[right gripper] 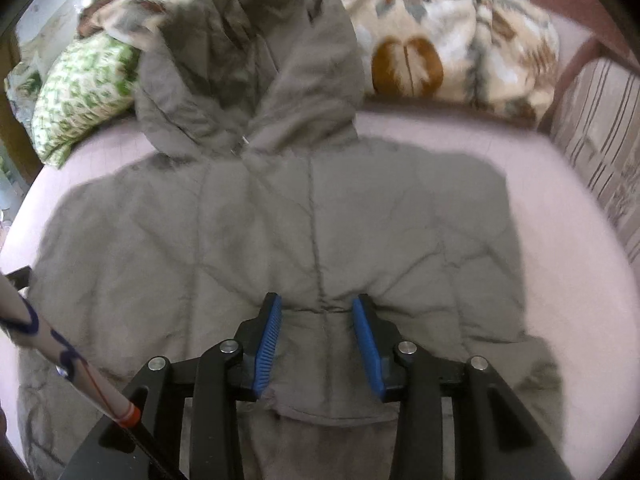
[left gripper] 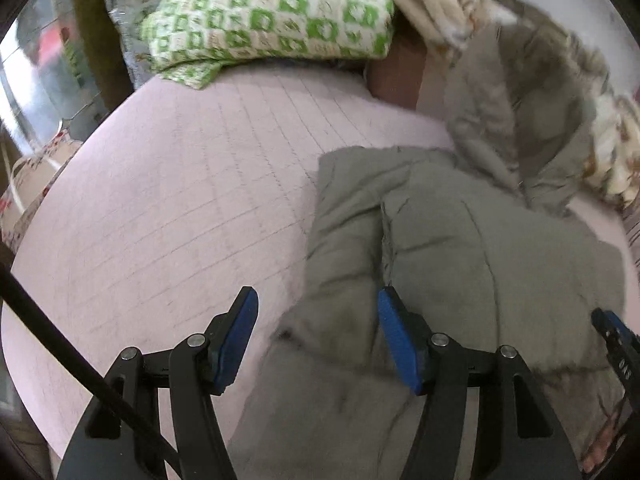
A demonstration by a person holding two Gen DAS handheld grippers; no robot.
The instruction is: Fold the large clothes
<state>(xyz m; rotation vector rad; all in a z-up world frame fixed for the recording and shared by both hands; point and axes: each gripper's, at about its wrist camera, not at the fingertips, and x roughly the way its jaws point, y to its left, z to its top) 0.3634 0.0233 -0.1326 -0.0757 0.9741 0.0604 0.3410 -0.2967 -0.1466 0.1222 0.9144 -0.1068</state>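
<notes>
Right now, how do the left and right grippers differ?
The left gripper stands wider, jaws straddling the grey jacket's edge over the pink sheet; the right gripper is narrower, pinching bunched jacket fabric between its pads. Both have blue pads and point down at the bed.

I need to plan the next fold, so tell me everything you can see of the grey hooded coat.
The grey hooded coat is padded, with stitched quilt seams, and lies spread flat on the pink quilted bed cover. Its hood is at the far end, resting against the patterned blanket. A raised fold near its lower middle sits between the right gripper's blue pads; whether they press it is unclear.
</notes>
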